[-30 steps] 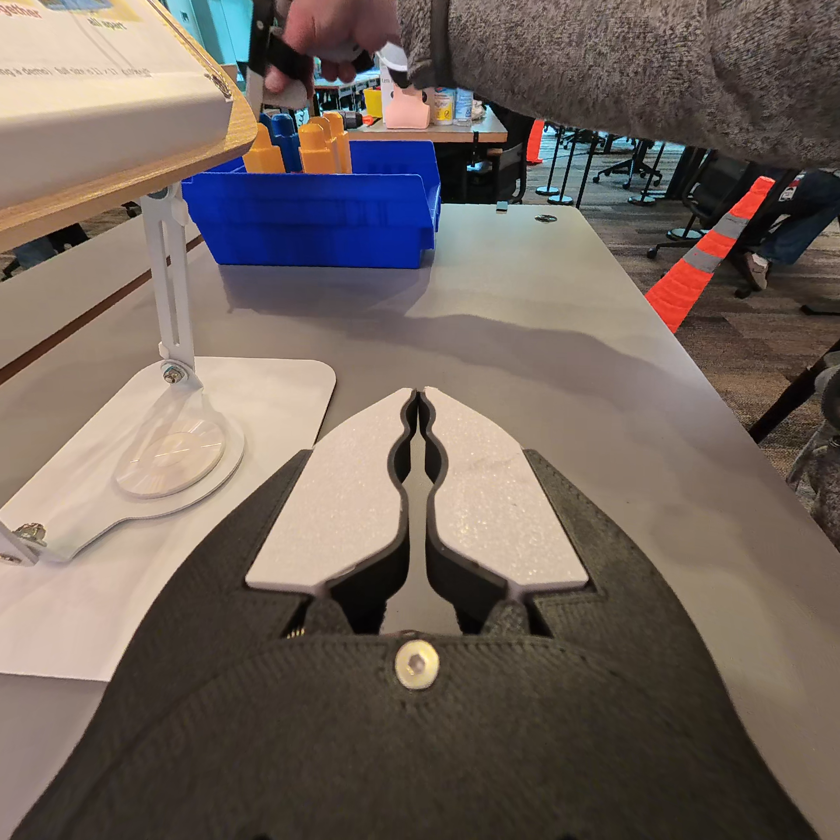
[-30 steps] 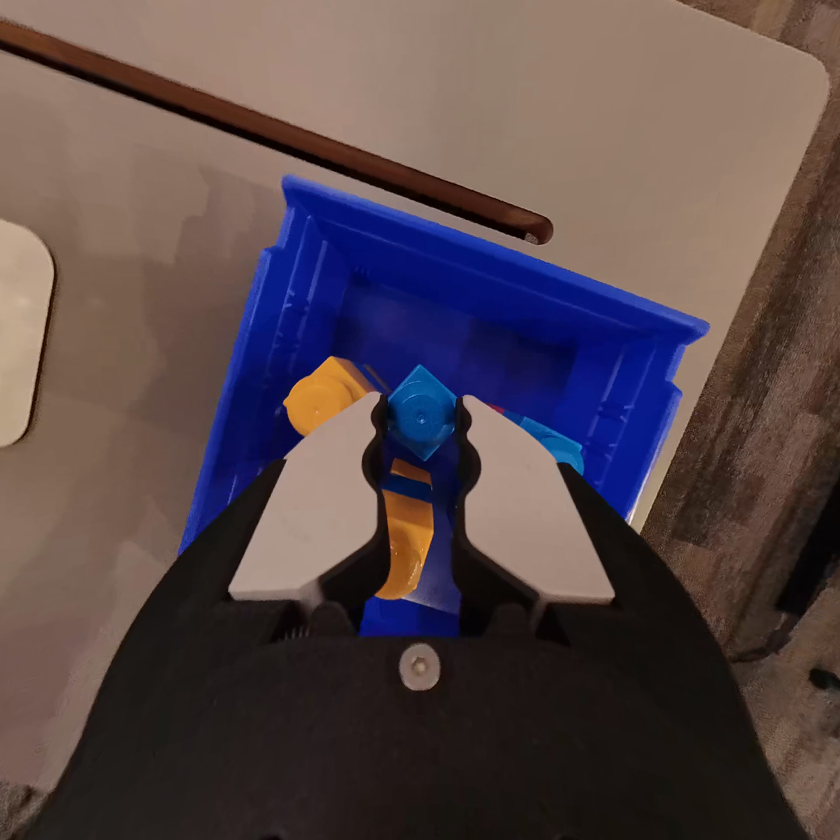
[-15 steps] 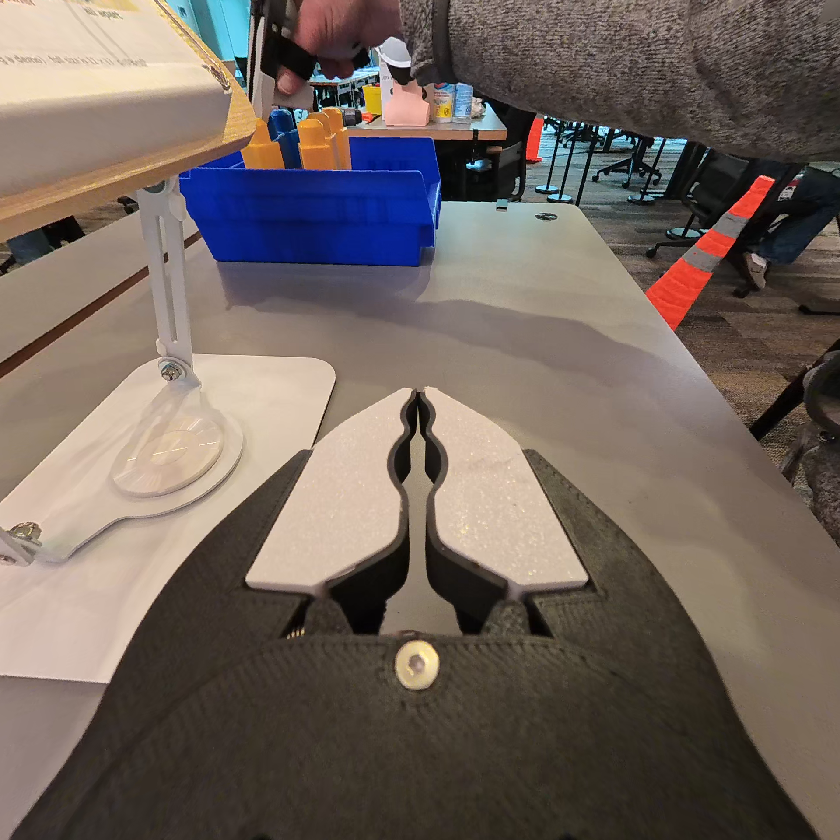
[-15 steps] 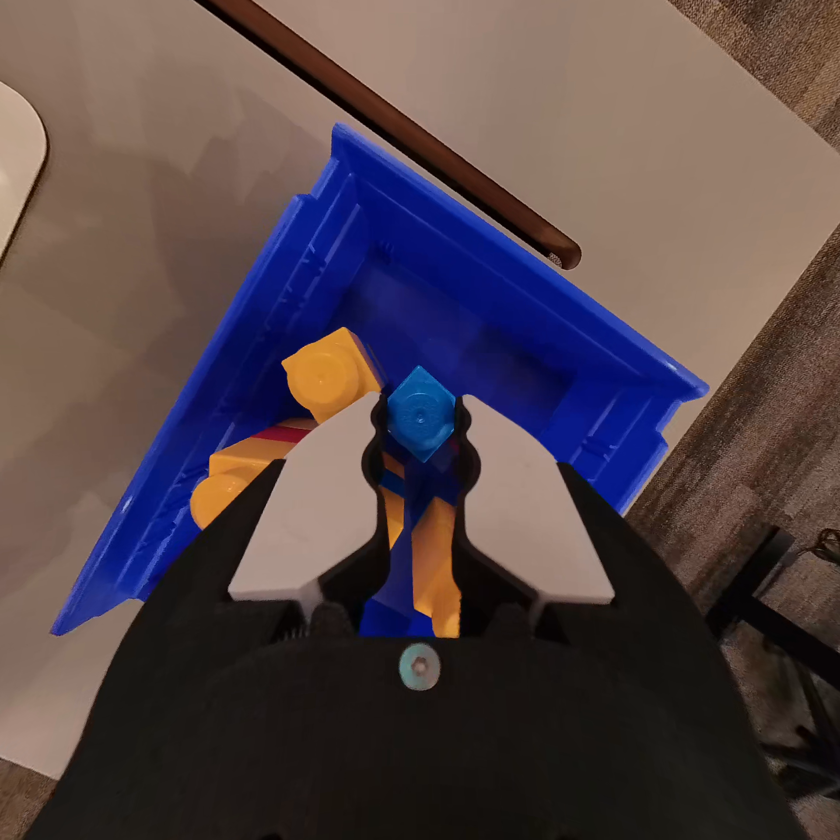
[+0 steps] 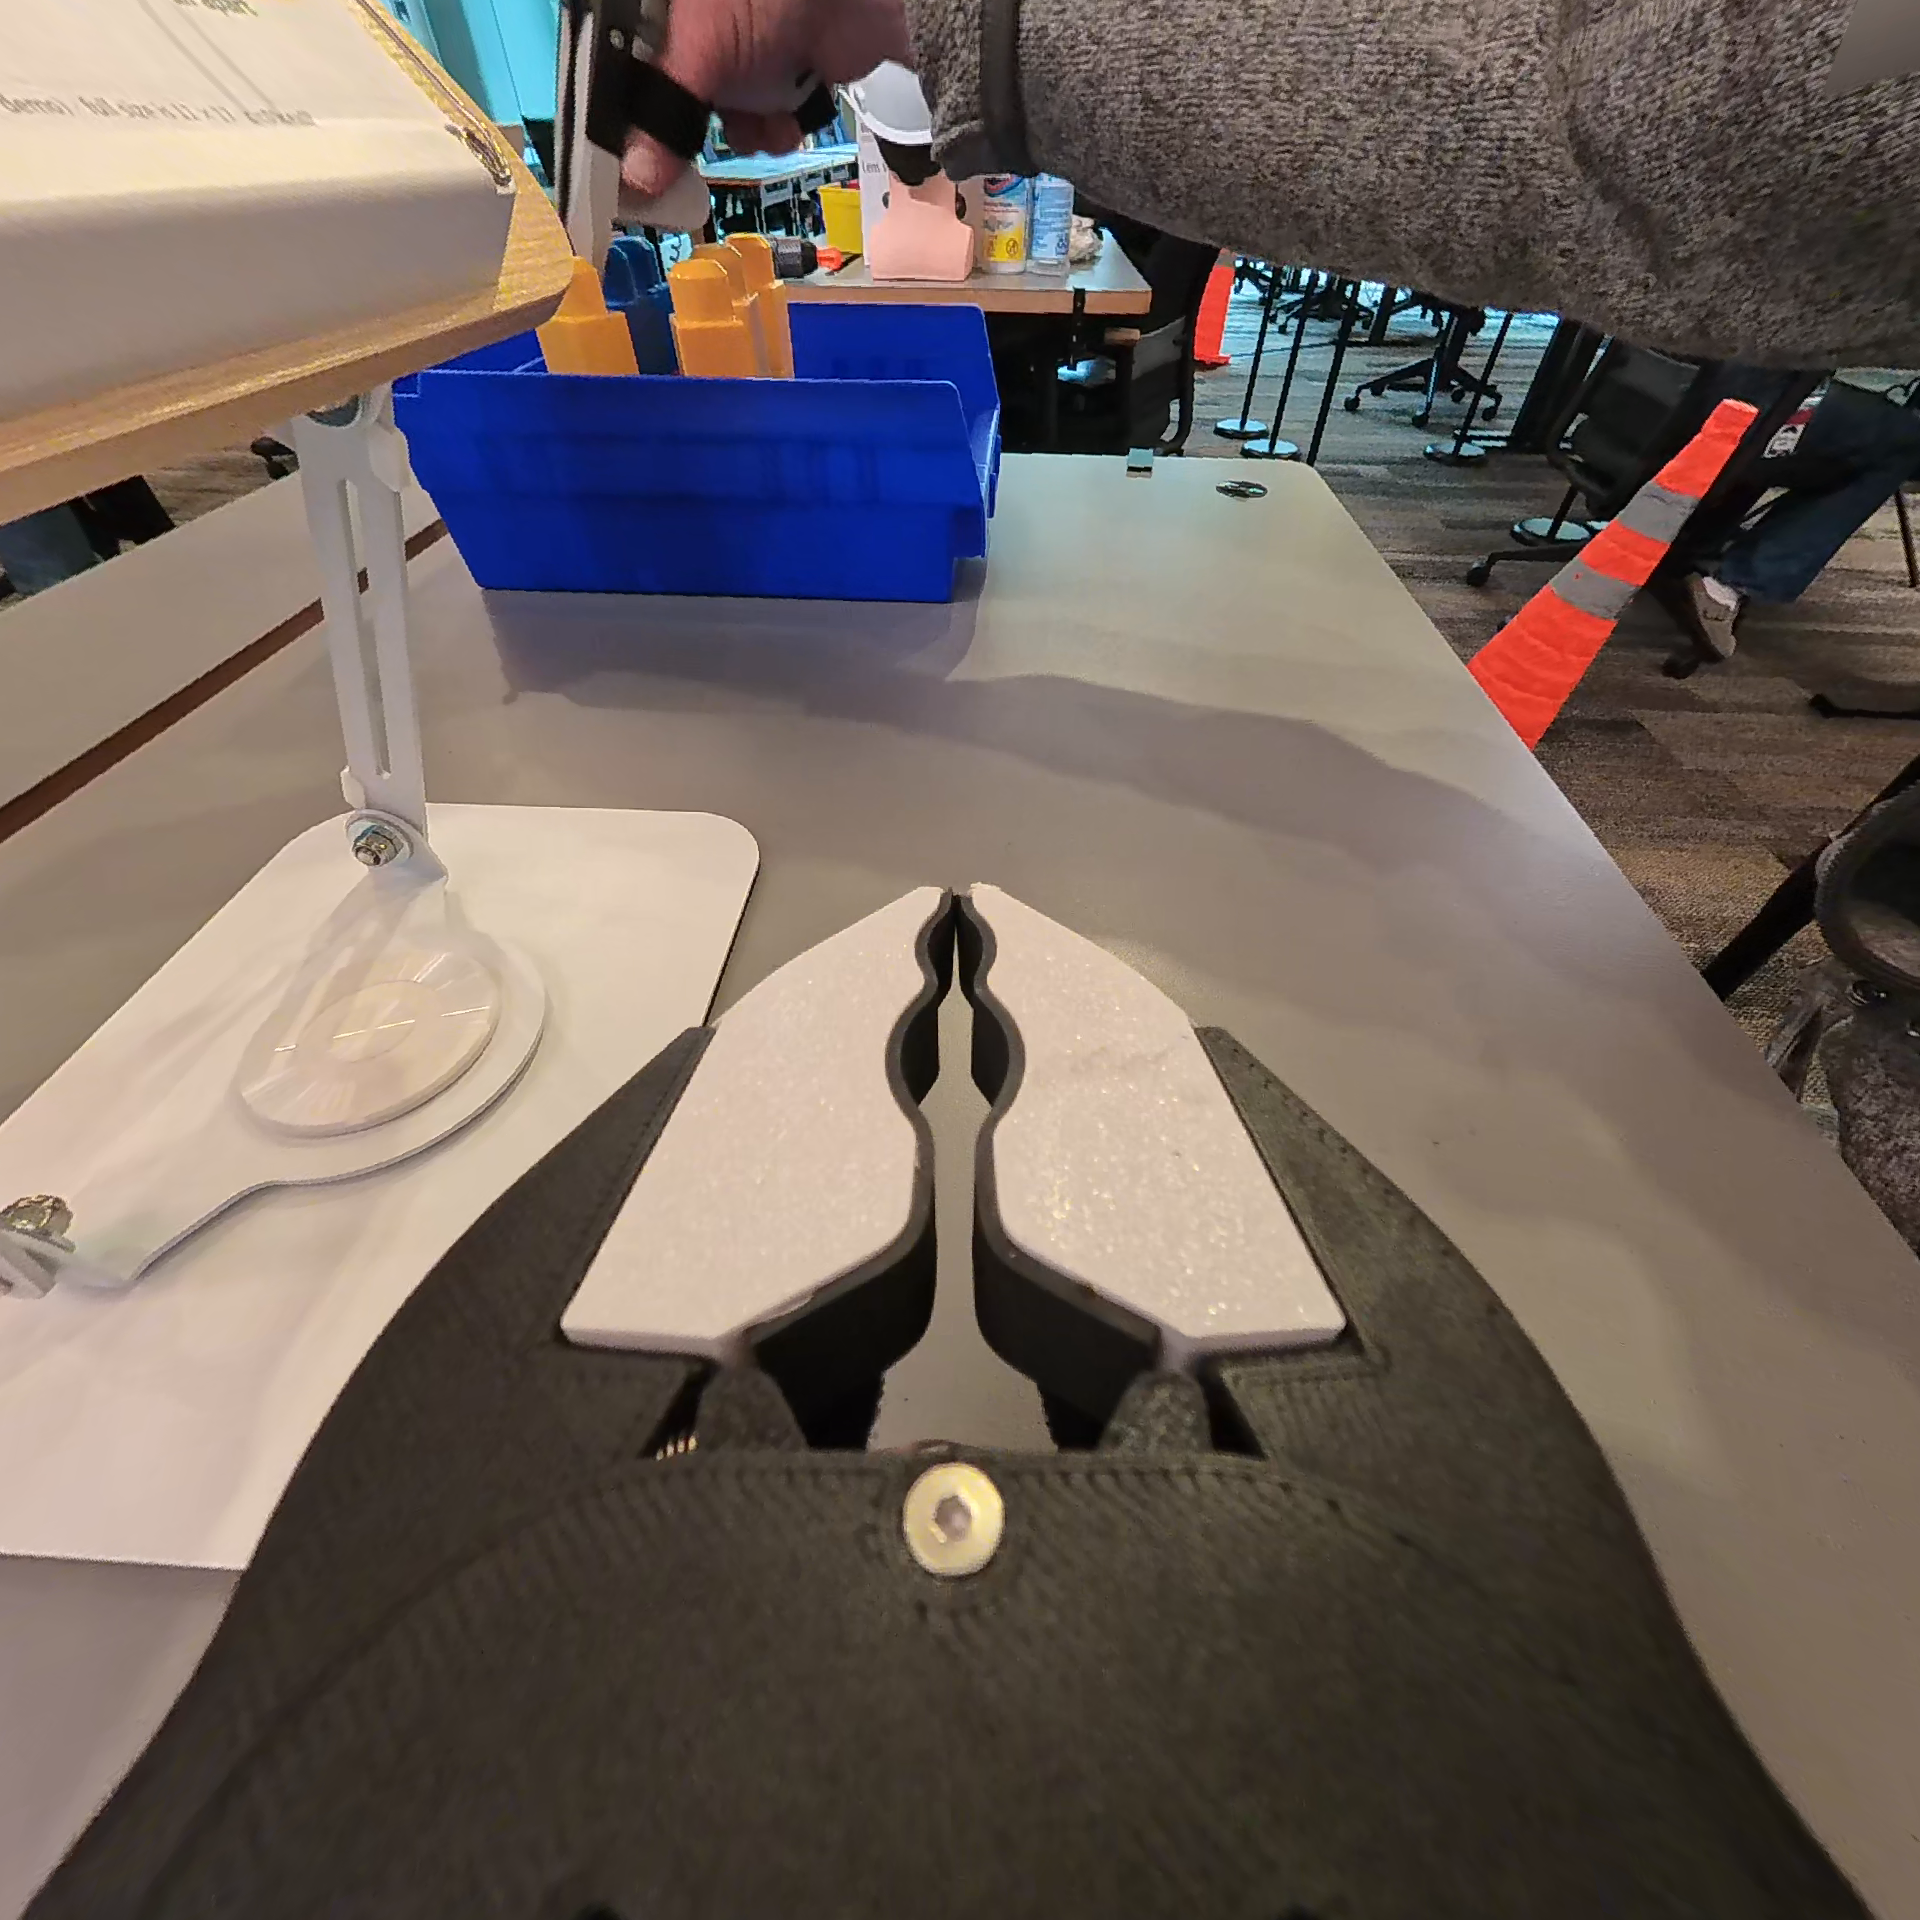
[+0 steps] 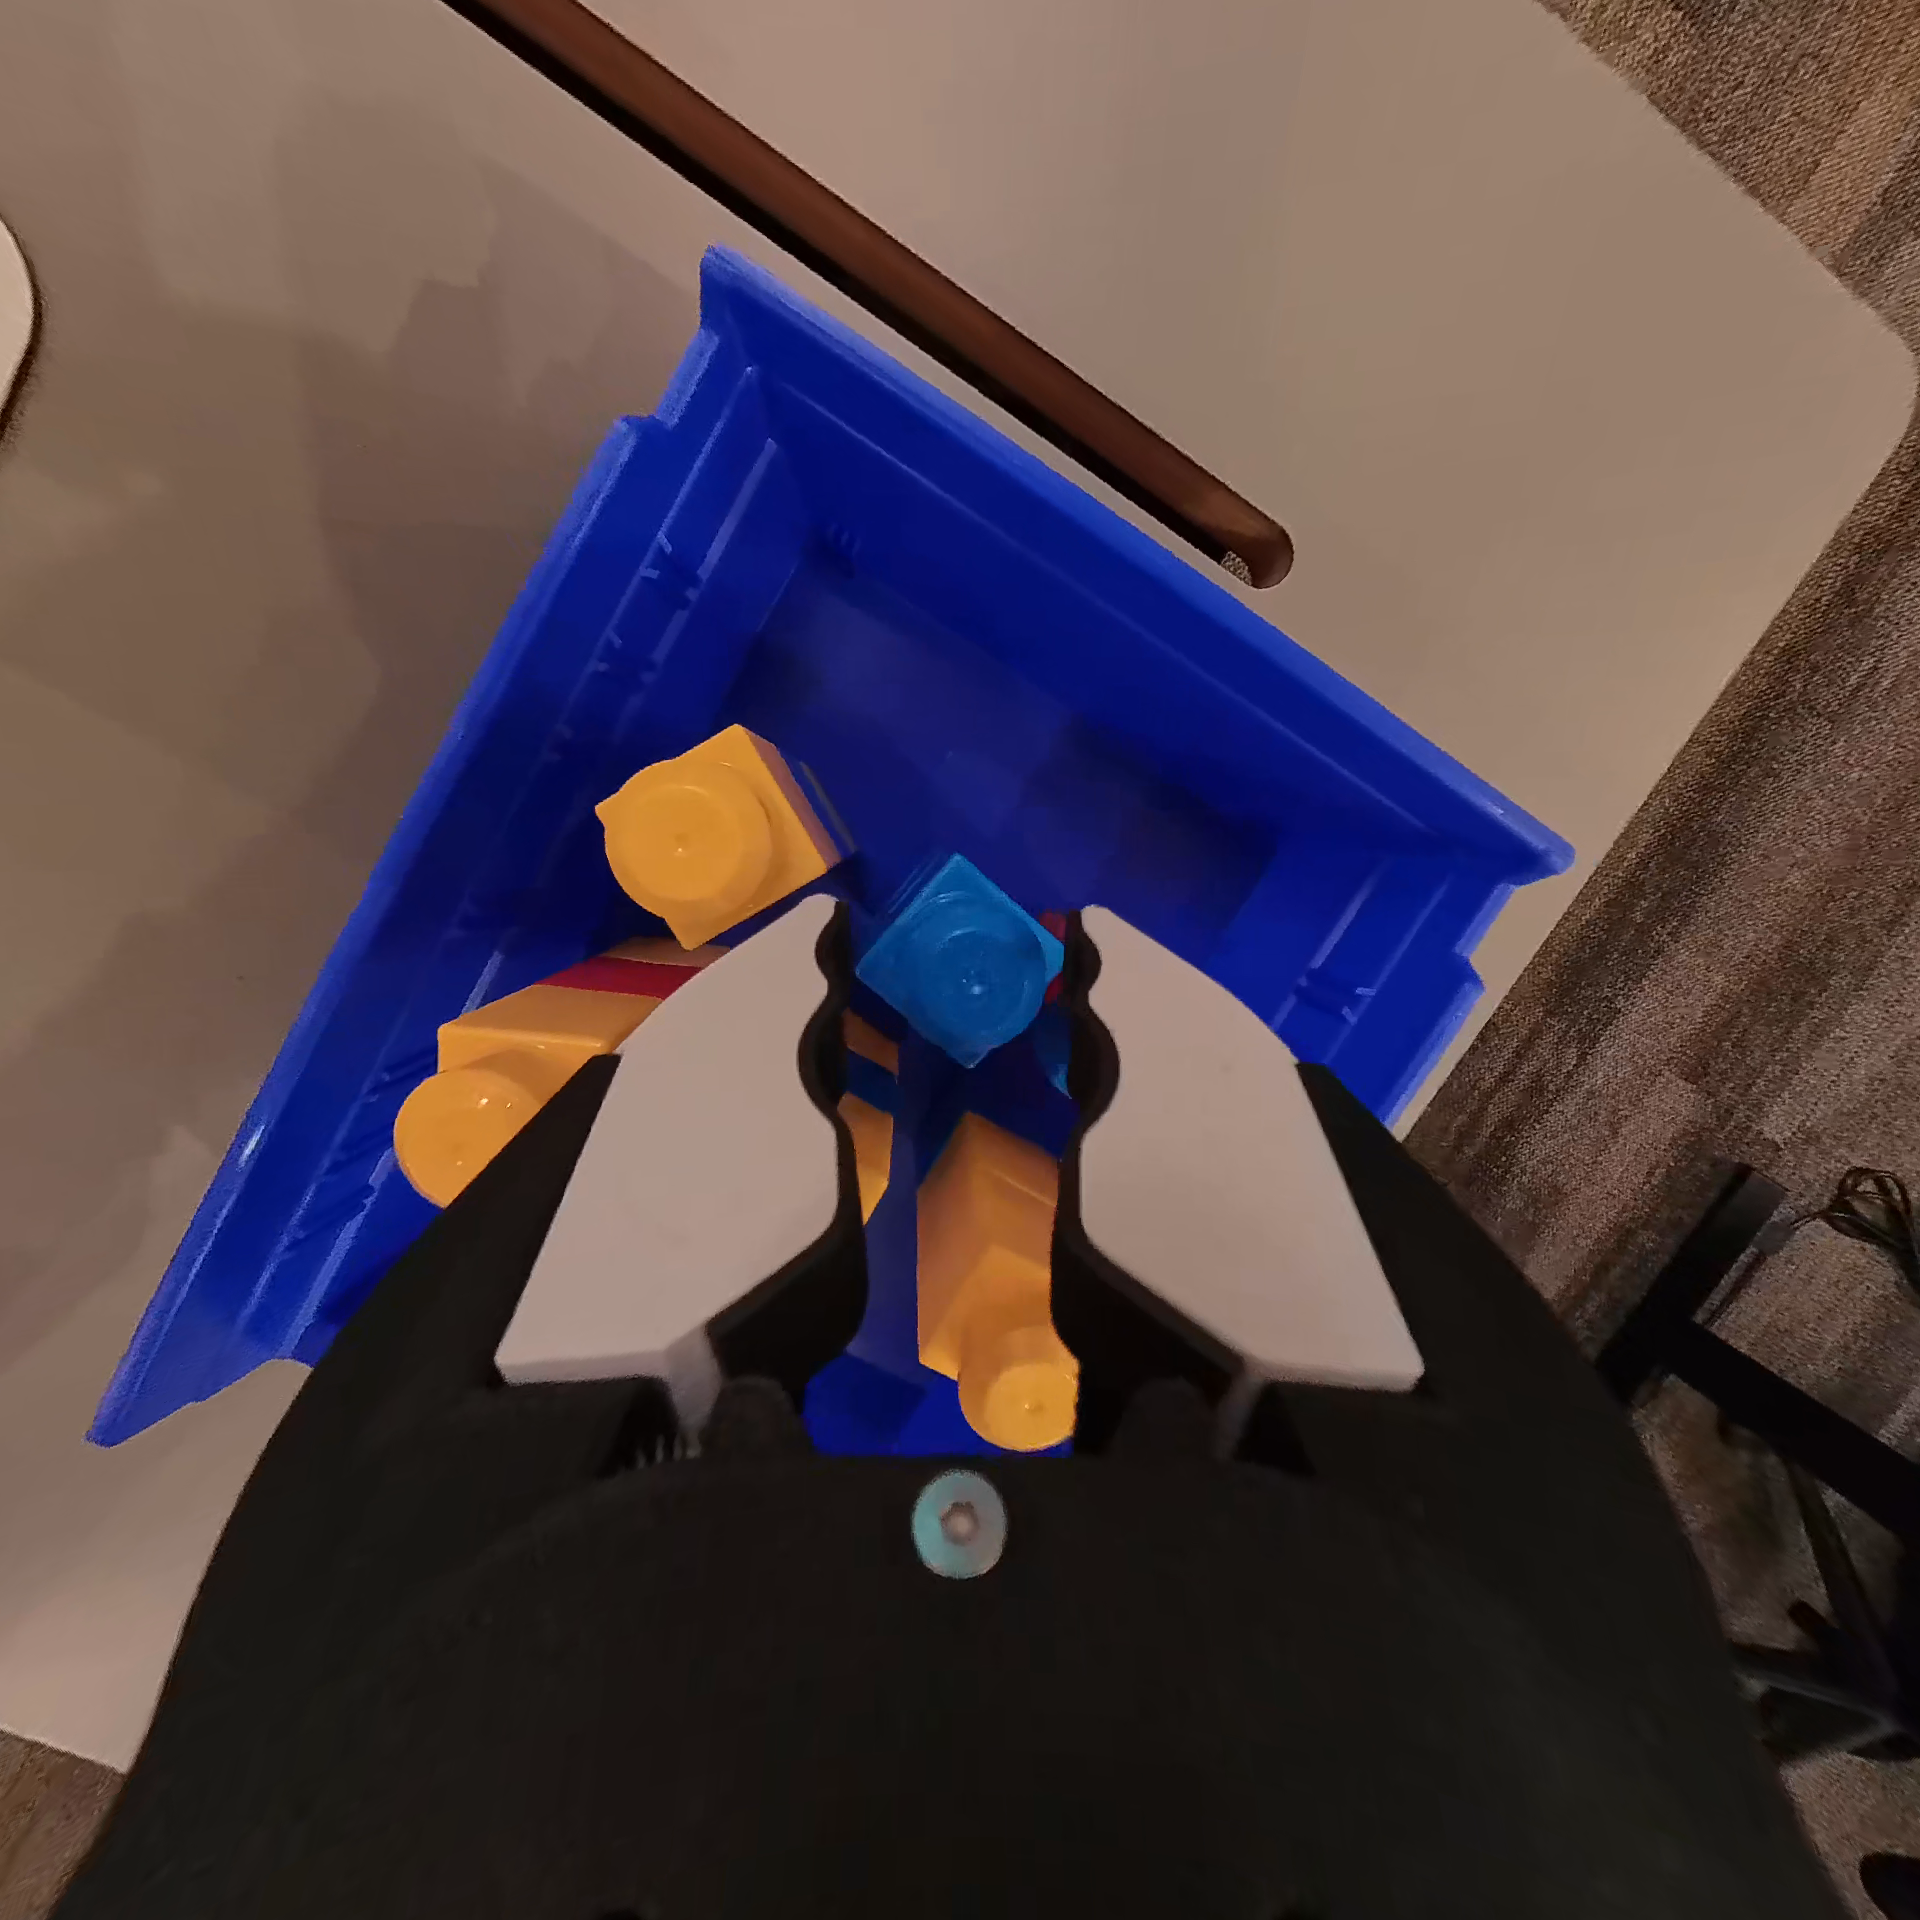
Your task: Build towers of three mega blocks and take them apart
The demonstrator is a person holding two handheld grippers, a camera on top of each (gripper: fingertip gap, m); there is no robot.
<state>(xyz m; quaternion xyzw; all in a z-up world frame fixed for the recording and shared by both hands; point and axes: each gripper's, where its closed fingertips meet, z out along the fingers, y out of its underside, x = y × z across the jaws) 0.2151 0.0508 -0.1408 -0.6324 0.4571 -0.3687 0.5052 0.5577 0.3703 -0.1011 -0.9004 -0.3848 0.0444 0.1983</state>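
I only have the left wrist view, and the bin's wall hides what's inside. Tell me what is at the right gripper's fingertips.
Observer: The right gripper points down into the blue bin. The studded top of a blue block capping an upright tower sits between its fingers. A sliver of gap shows on the picture-left side, so the jaws look open, not clamped.
Operator: Report what else is in the bin.
Observer: A yellow tower with a red band lies tipped toward the bin's left wall. The far end of the bin holds no blocks.
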